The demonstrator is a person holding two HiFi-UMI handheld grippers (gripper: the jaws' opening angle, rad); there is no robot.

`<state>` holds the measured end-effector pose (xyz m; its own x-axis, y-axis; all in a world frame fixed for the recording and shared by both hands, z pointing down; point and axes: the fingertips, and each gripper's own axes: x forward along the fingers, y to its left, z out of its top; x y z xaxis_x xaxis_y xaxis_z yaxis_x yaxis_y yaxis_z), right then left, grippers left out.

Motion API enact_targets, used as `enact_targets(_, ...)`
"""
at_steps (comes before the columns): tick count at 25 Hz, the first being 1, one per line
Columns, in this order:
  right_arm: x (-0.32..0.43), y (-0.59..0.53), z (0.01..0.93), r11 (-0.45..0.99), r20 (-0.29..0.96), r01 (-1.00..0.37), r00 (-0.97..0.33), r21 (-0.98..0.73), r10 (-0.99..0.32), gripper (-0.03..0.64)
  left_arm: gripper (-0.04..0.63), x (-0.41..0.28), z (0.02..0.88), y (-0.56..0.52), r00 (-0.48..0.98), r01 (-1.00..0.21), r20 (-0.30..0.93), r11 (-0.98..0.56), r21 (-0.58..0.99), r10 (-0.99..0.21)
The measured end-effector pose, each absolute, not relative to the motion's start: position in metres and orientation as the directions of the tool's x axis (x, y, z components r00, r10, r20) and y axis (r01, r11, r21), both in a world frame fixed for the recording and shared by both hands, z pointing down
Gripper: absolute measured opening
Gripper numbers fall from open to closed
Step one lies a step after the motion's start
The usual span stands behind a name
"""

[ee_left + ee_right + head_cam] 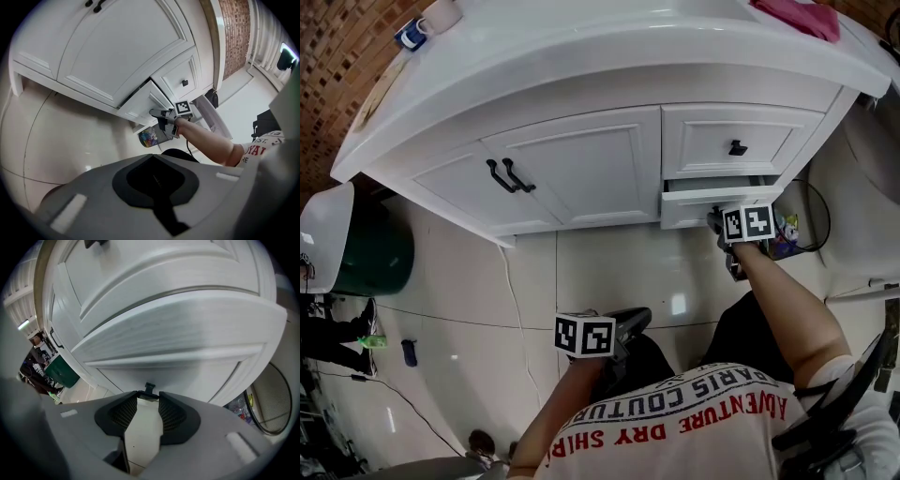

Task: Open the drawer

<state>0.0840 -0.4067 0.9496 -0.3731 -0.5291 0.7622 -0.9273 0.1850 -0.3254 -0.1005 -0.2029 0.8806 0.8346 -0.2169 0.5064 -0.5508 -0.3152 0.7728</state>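
White cabinet standing on tiled floor, two doors on the left, two drawers stacked on the right. Top drawer is flush. Lower drawer is pulled partway out, with a dark gap showing above its front. Right gripper is at that drawer's front, jaws pinched on the small black knob at their tips. Left gripper hangs over the floor, well apart from the cabinet, jaws closed together with nothing between them.
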Motion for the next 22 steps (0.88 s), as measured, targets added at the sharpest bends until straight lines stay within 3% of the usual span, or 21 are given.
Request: enact_targets(22, 0.079, -0.327, 0.949, 0.195, 0.772, -0.92, -0.392, -0.341, -0.5, 0.149, -0.008, -0.076, 0.871, -0.217, 0.865, -0.494, 0.486, -0.389, 0.777, -0.129)
